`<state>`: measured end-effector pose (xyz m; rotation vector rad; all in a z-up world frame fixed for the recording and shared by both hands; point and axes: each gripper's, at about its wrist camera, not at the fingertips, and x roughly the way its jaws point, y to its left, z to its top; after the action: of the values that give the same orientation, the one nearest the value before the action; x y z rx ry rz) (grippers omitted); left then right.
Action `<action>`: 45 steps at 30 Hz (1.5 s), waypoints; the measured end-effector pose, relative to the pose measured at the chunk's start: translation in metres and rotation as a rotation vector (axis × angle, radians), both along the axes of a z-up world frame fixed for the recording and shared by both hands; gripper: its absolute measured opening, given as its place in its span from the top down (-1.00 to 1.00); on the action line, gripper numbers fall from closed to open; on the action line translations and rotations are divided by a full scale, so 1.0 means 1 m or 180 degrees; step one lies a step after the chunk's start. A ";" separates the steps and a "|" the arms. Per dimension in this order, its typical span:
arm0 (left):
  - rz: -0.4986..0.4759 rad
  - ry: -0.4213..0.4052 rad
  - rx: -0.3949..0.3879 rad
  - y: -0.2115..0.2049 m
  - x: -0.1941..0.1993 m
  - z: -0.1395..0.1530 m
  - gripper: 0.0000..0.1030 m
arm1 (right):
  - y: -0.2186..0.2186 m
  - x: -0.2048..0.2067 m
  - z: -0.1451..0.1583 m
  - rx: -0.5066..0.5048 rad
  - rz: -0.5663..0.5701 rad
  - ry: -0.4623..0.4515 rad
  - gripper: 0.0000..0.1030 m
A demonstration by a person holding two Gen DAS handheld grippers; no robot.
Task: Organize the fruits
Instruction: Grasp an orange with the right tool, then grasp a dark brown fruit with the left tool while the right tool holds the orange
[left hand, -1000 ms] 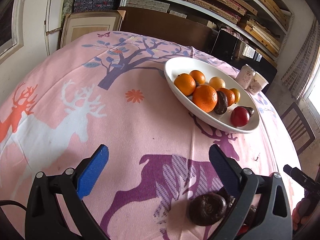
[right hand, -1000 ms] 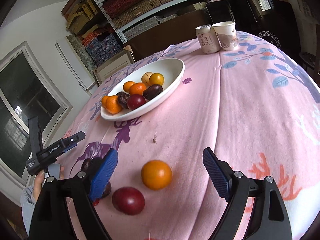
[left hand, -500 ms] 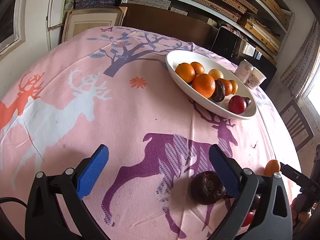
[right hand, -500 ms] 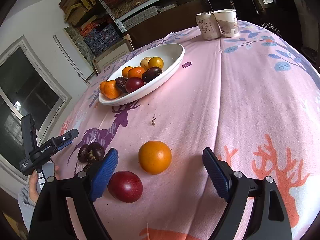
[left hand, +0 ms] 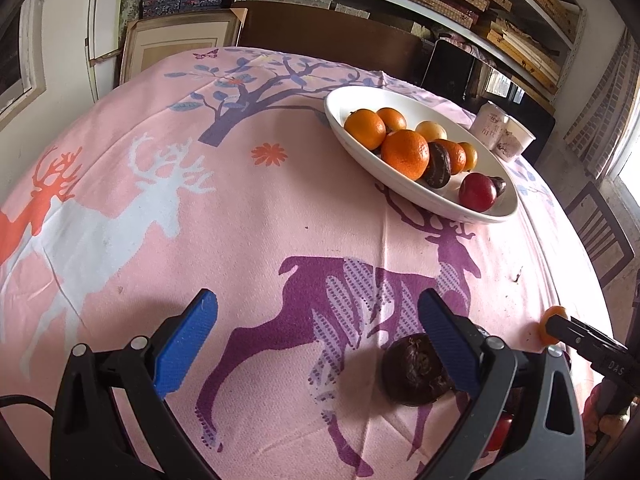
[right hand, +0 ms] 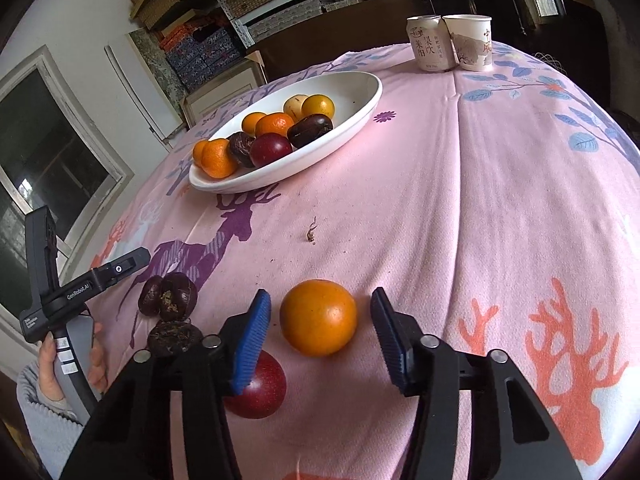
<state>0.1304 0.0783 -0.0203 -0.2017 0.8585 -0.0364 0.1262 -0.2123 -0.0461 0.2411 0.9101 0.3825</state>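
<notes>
Orange fruit (right hand: 318, 317) between parted right tool (right hand: 318, 336) pads, left tool (left hand: 316, 338) spread apart, handle lettered "GenRobot.AI"

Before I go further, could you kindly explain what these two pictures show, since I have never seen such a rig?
A person holds a two-finger claw in each hand, each with a camera looking along its blue fingers. The left claw is open and empty, beside a dark wrinkled fruit. The right claw is open around an orange on the pink deer tablecloth, not gripping it. A red plum lies nearby. The white oval dish already holds oranges, plums and dark fruits. A can and paper cup stand beyond.
</notes>
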 end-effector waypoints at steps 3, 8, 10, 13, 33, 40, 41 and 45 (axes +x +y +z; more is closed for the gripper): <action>-0.0004 0.0023 0.0012 -0.001 0.001 -0.001 -0.91 | 0.006 -0.001 0.000 -0.0128 0.0051 -0.0028 0.27; -0.0042 0.0006 0.0023 -0.003 0.000 -0.001 -0.91 | 0.004 -0.001 0.000 -0.0075 0.0097 -0.0023 0.27; -0.0098 -0.0032 0.0022 -0.005 -0.002 0.001 -0.91 | -0.001 0.000 -0.002 0.0048 0.0094 0.0010 0.27; -0.0221 -0.0122 0.0044 -0.013 -0.008 0.006 -0.91 | -0.003 0.001 -0.002 0.0111 0.0094 0.0029 0.27; -0.0443 0.0273 0.0544 -0.033 -0.017 -0.014 -0.92 | -0.002 0.001 -0.002 0.0100 0.0105 0.0030 0.25; -0.0465 0.0233 0.0862 -0.043 -0.012 -0.015 -0.92 | 0.000 0.001 -0.002 0.0073 0.0106 0.0024 0.25; -0.0465 0.0221 0.0887 -0.044 -0.012 -0.014 -0.92 | 0.000 0.001 -0.002 0.0066 0.0106 0.0022 0.25; -0.0587 0.0116 0.0926 -0.052 -0.017 -0.009 -0.54 | 0.001 0.000 -0.002 0.0040 0.0114 0.0016 0.24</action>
<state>0.1131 0.0266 -0.0297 0.1503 0.9059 -0.0796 0.1263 -0.2113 -0.0478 0.2378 0.9183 0.4210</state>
